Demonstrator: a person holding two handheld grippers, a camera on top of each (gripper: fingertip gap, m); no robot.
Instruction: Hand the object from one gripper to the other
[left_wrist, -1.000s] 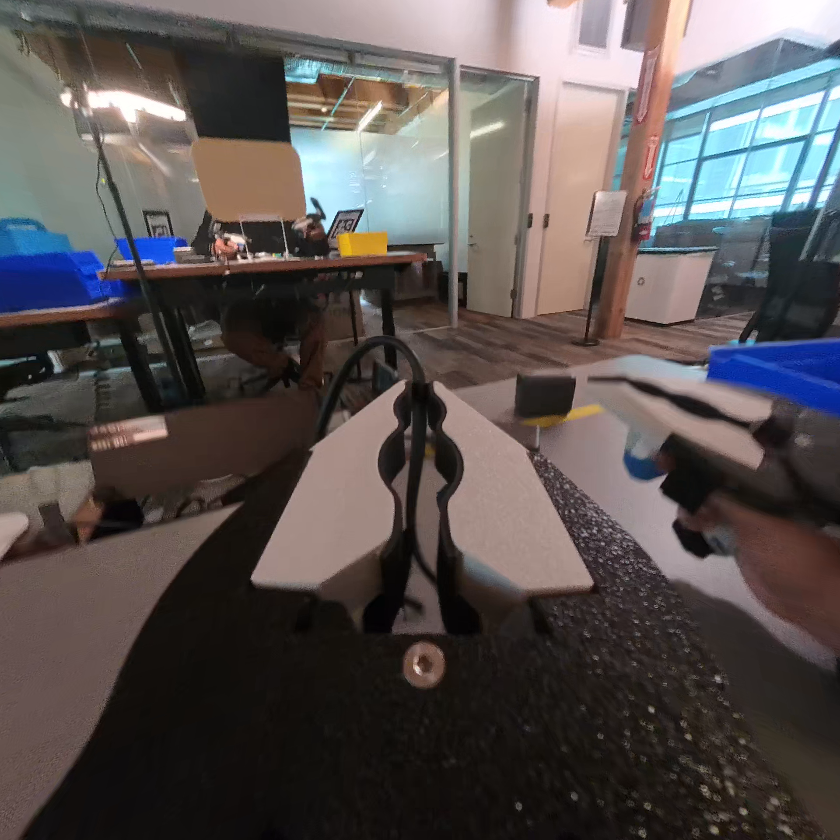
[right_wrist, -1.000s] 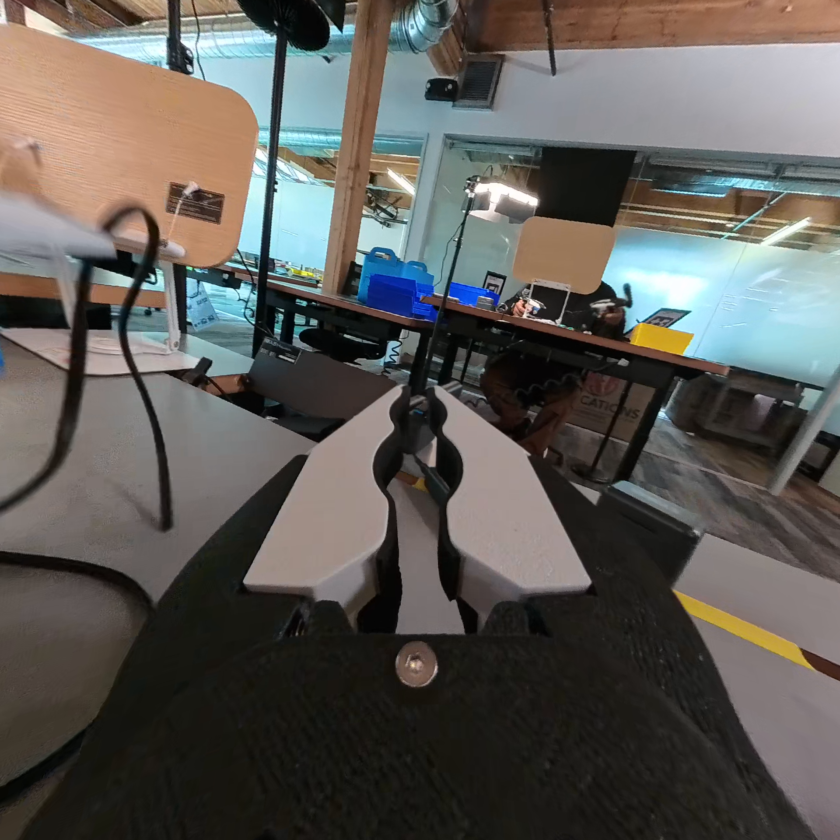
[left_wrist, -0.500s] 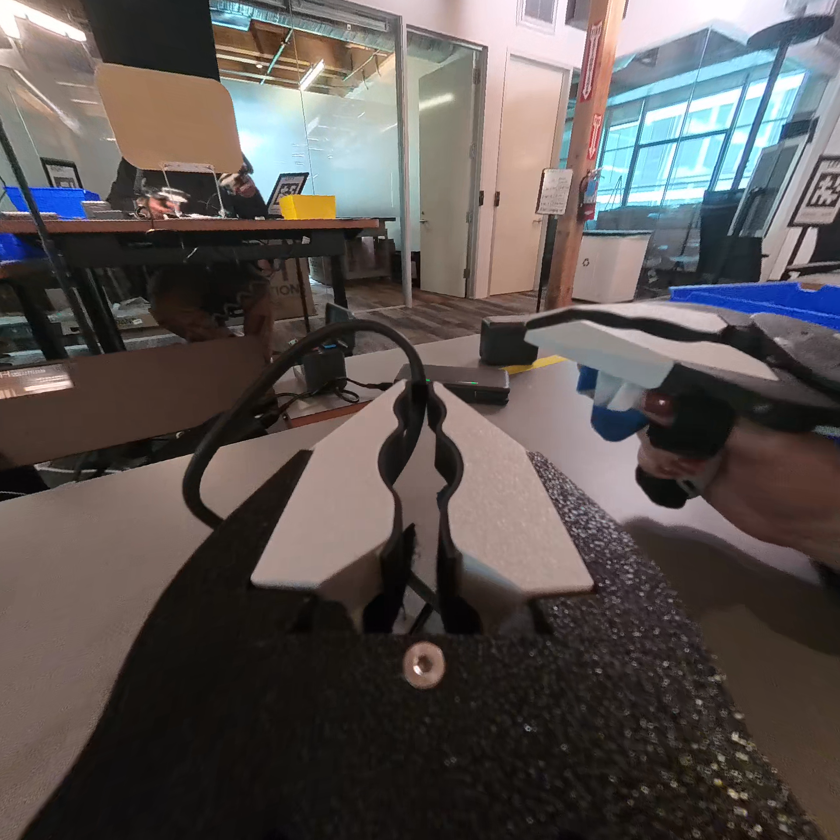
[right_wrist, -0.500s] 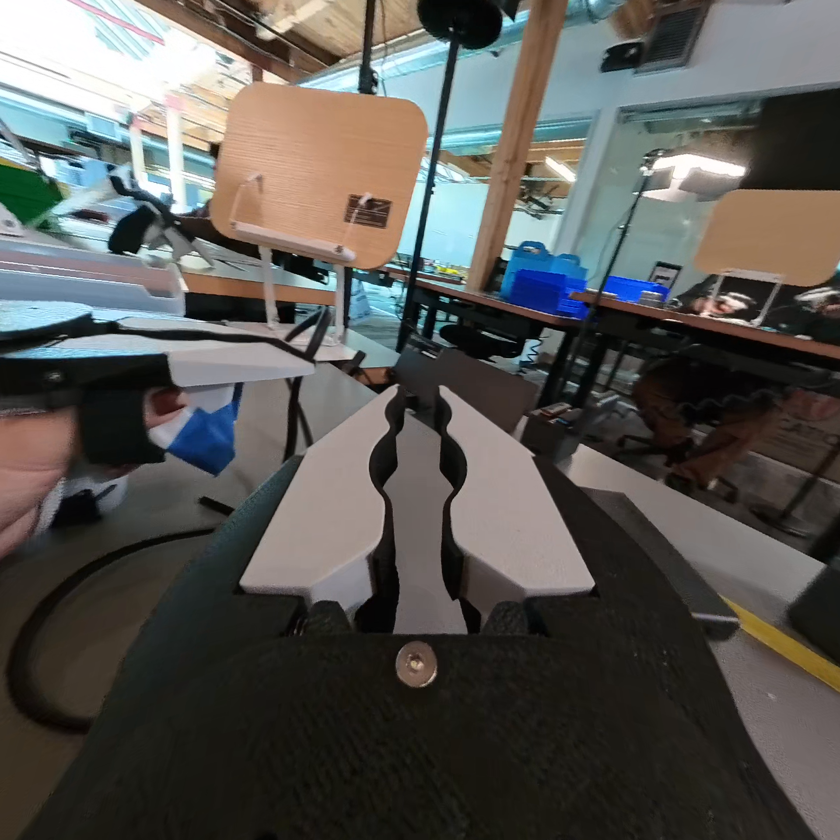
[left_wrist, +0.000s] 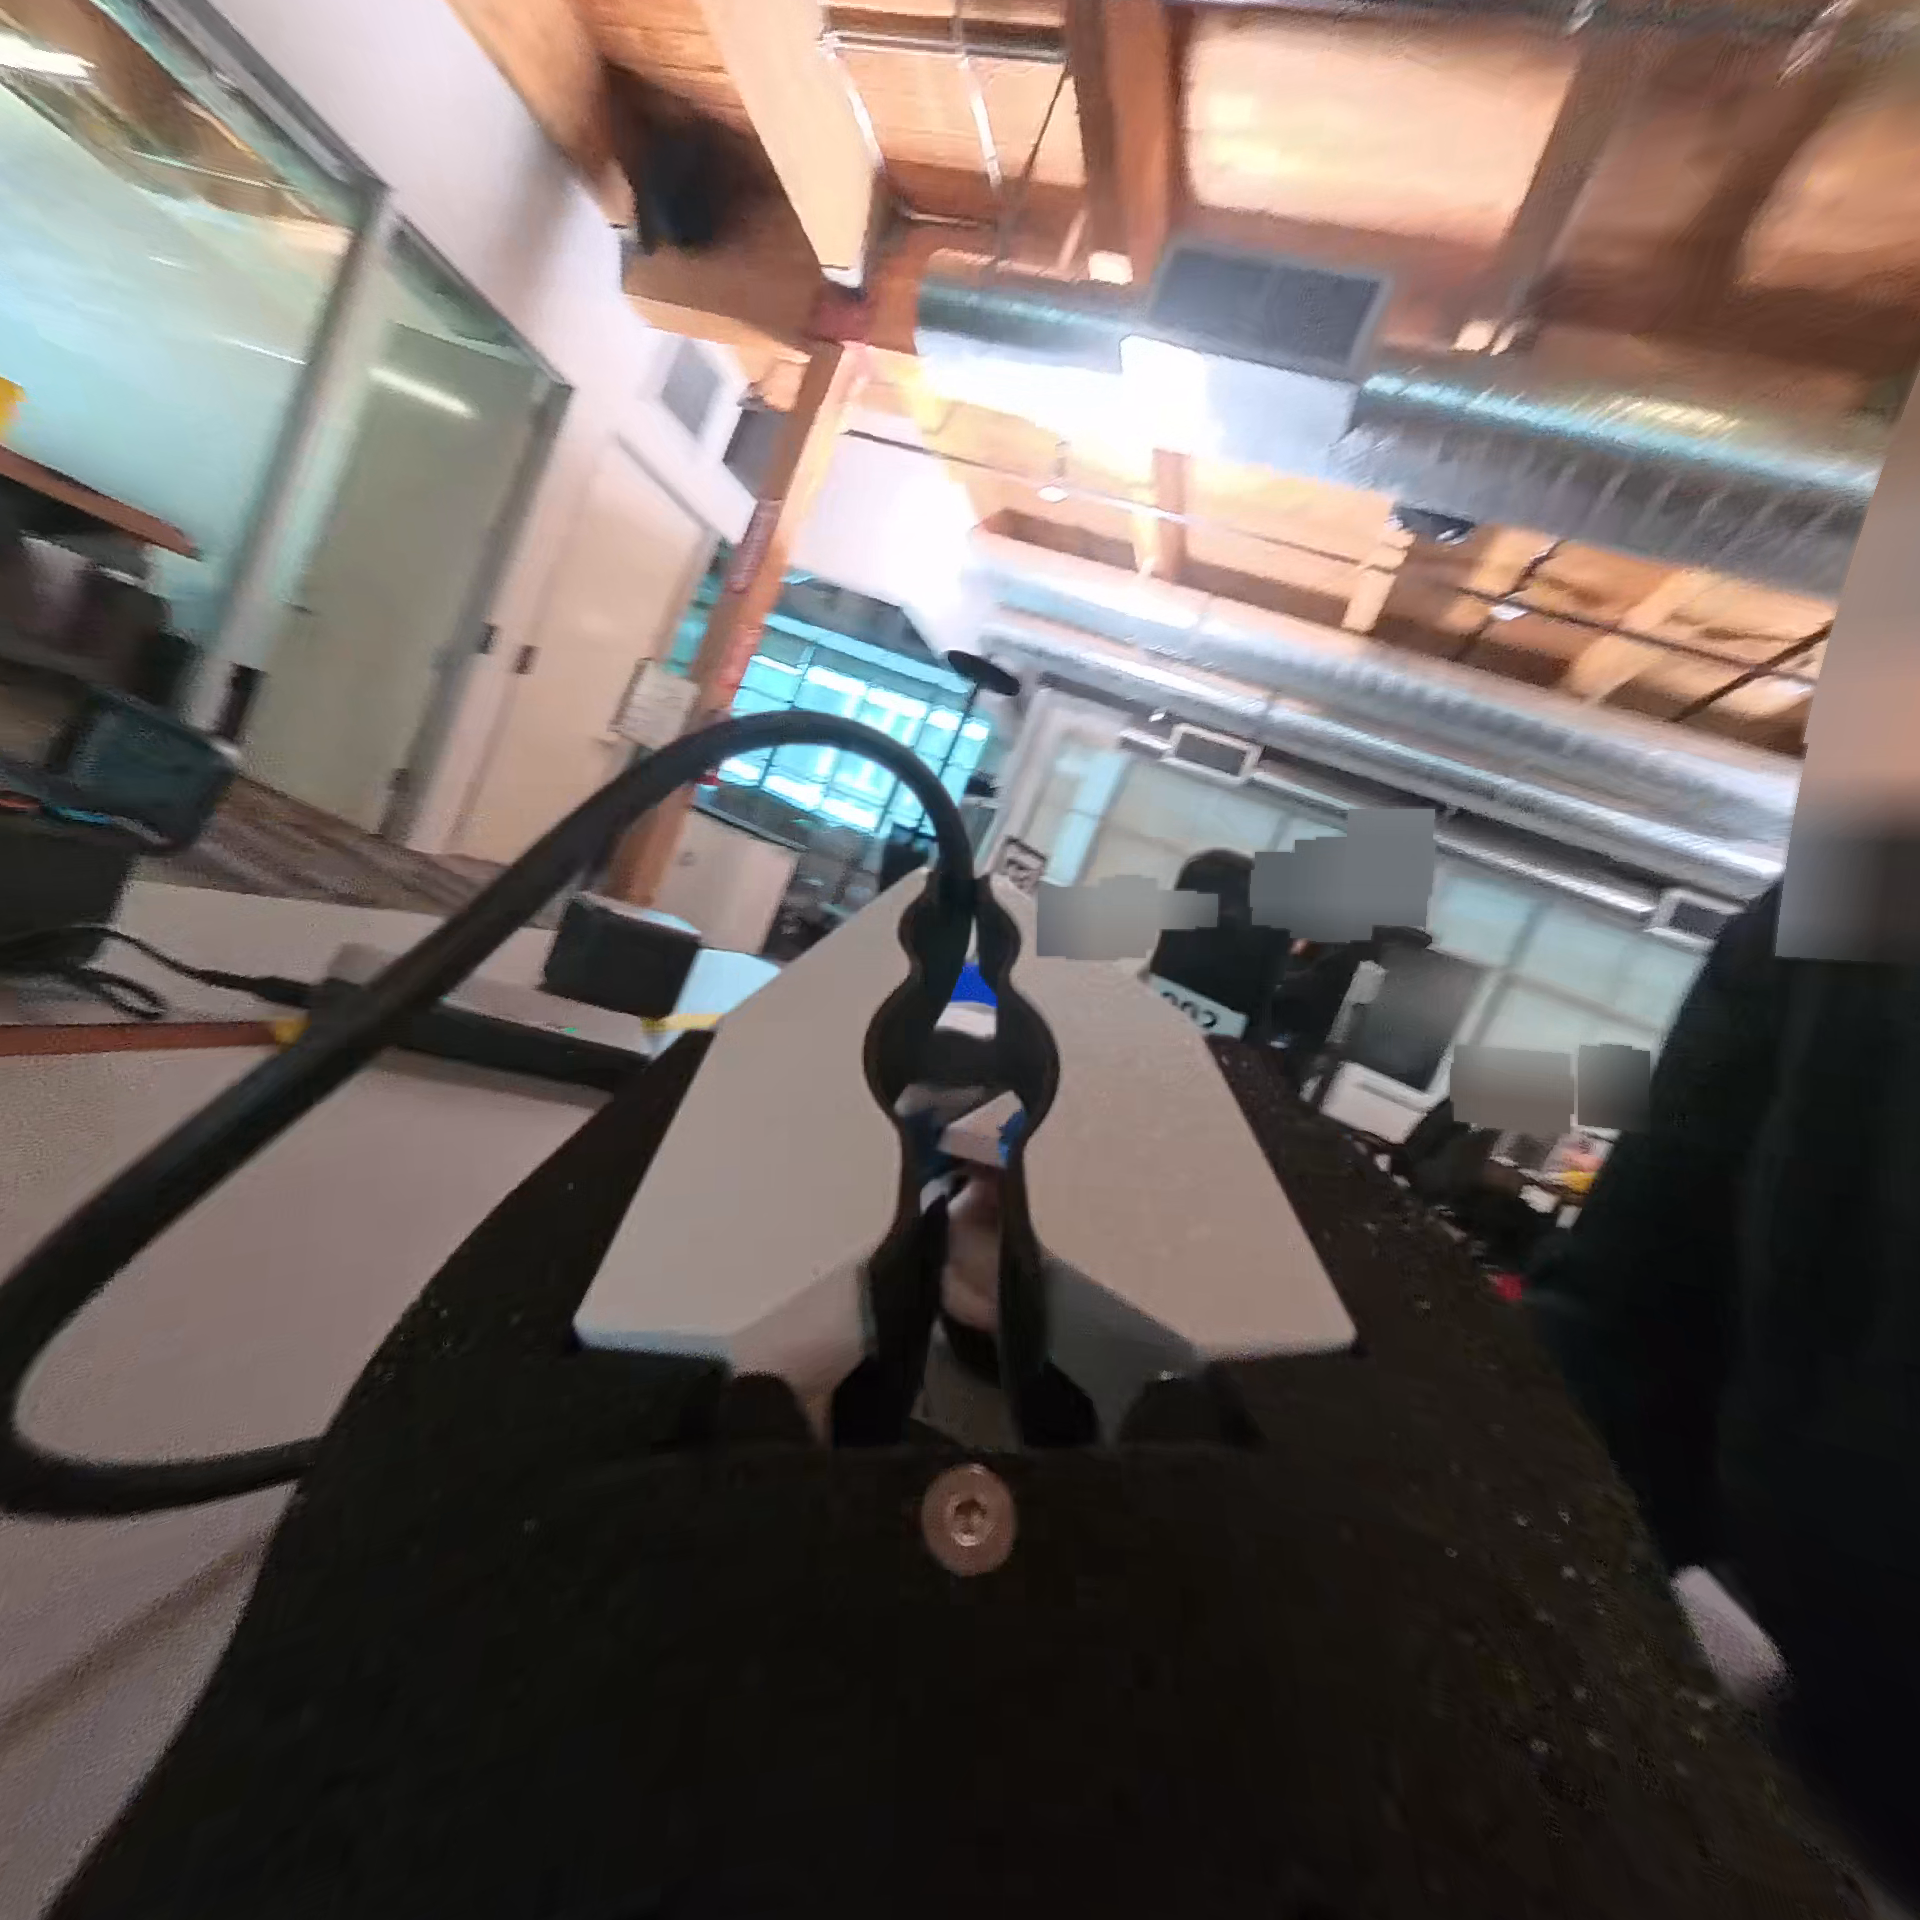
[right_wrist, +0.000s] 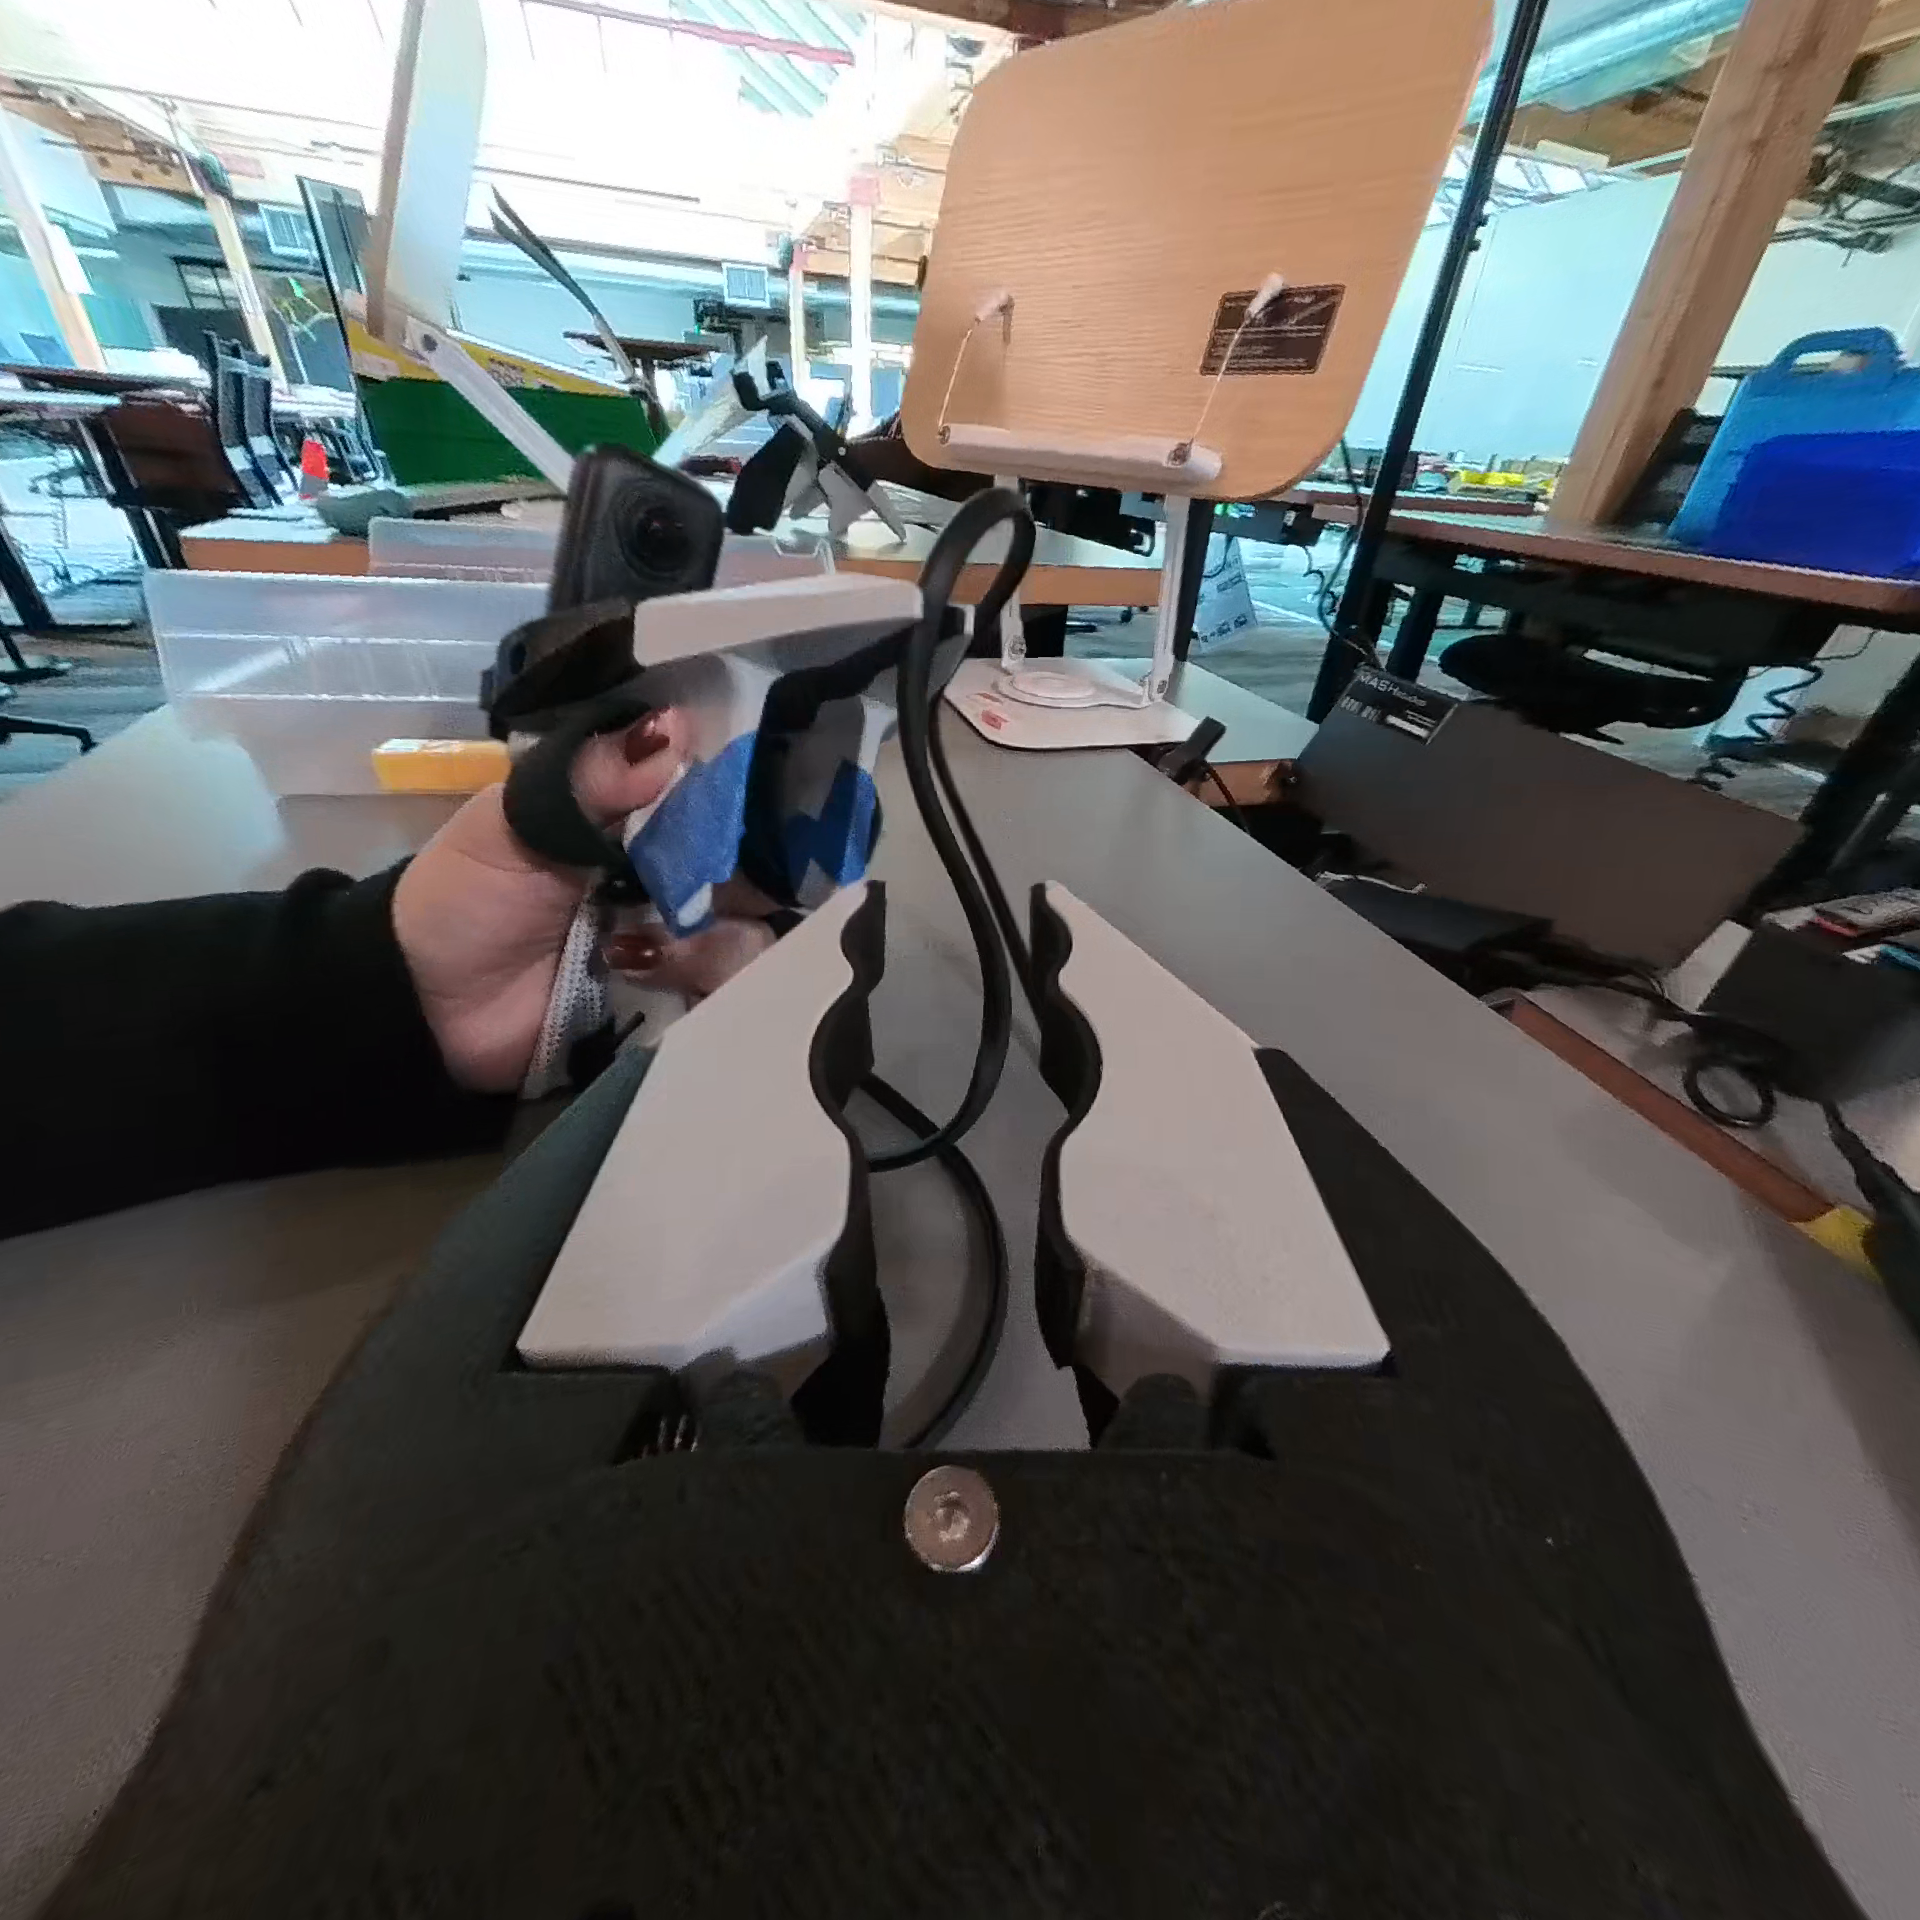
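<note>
Left claw (left_wrist: 951, 899): clenched at its tips on a black cable (left_wrist: 436, 966), which loops out toward 9 o'clock and down to the grey table (left_wrist: 208, 1278)
Right claw (right_wrist: 956, 904): released, jaws spread wide, empty; the cable (right_wrist: 971, 935) hangs in the gap between them, seemingly touching neither
Seen from the right: the left claw (right_wrist: 914, 623) sits at 11 o'clock, pinching the cable's top bend, a hand (right_wrist: 488, 935) wrapped round its grip
Cable's place: hanging from the left claw, its lower loop trailing on the table (right_wrist: 1299, 935) beneath the right claw
Backdrop: wooden board on a stand (right_wrist: 1174, 239) at 12 o'clock, blue bin (right_wrist: 1808, 468) at 2 o'clock
Progress: pickup done and claws brought together; by this evidence the handover is about halfway
Left to do: right claw must close on the cable, then the left must let go
</note>
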